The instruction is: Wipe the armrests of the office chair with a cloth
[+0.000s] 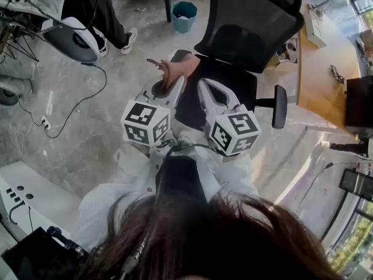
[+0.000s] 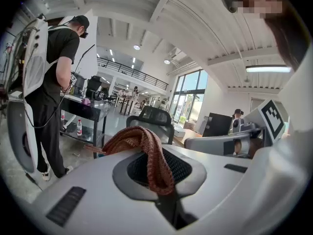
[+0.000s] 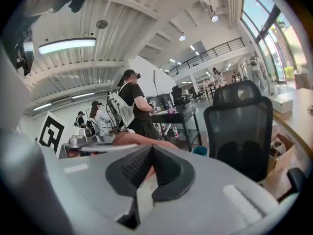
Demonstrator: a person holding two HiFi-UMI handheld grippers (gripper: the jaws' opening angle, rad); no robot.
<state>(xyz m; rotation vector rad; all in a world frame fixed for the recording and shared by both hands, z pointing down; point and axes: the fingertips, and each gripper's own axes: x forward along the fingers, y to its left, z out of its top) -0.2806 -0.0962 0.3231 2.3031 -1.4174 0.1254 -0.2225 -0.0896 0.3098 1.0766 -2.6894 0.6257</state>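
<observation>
Rust-brown knitted cloth (image 1: pixel 175 69) is clenched in the left tool (image 1: pixel 169 89), pinched between its pads and looped over its tip, with a loose end reaching toward the right tool (image 1: pixel 205 89). Both tools are held side by side close to the person's chest, marker cubes nearest the body and noses tilted slightly down. The right tool's pads meet at the tip, clenched on nothing clearly gripped. The office chair (image 1: pixel 250 22) stands just ahead of both tools, one armrest (image 1: pixel 280 105) off to the right tool's right.
</observation>
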